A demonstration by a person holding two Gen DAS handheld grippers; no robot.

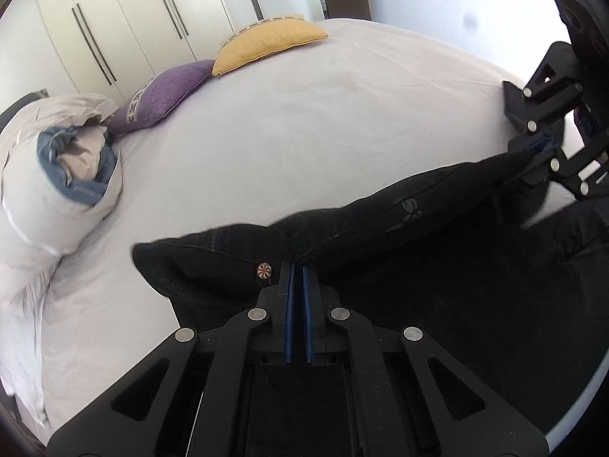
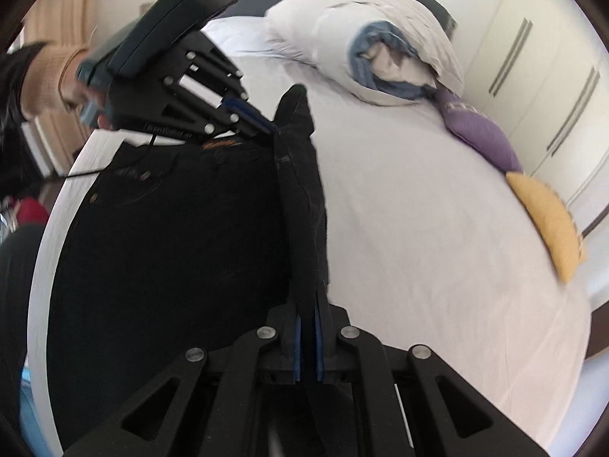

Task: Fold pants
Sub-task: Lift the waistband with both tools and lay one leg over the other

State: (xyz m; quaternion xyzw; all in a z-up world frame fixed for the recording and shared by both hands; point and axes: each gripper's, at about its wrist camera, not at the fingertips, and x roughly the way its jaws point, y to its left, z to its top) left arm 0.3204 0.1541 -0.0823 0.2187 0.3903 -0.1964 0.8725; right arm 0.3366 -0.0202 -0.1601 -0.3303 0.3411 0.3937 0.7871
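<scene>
Black pants [image 1: 380,228] lie on a white bed [image 1: 304,122], their upper edge lifted into a taut ridge between both grippers. My left gripper [image 1: 298,266] is shut on the waistband edge beside a round metal button [image 1: 263,270]. My right gripper [image 1: 540,148] shows at the far right of the left wrist view, shut on the other end of the ridge. In the right wrist view my right gripper [image 2: 308,304] is shut on the pants [image 2: 171,247], and the left gripper [image 2: 266,127] pinches the far end. The rest of the pants lies flat near the bed's edge.
A white pillow with blue lining [image 1: 64,175], a purple cushion [image 1: 163,95] and a yellow cushion [image 1: 266,45] lie along the bed's far side. Wardrobe doors [image 1: 114,19] stand behind. The person's beige sleeve [image 2: 49,76] shows behind the left gripper.
</scene>
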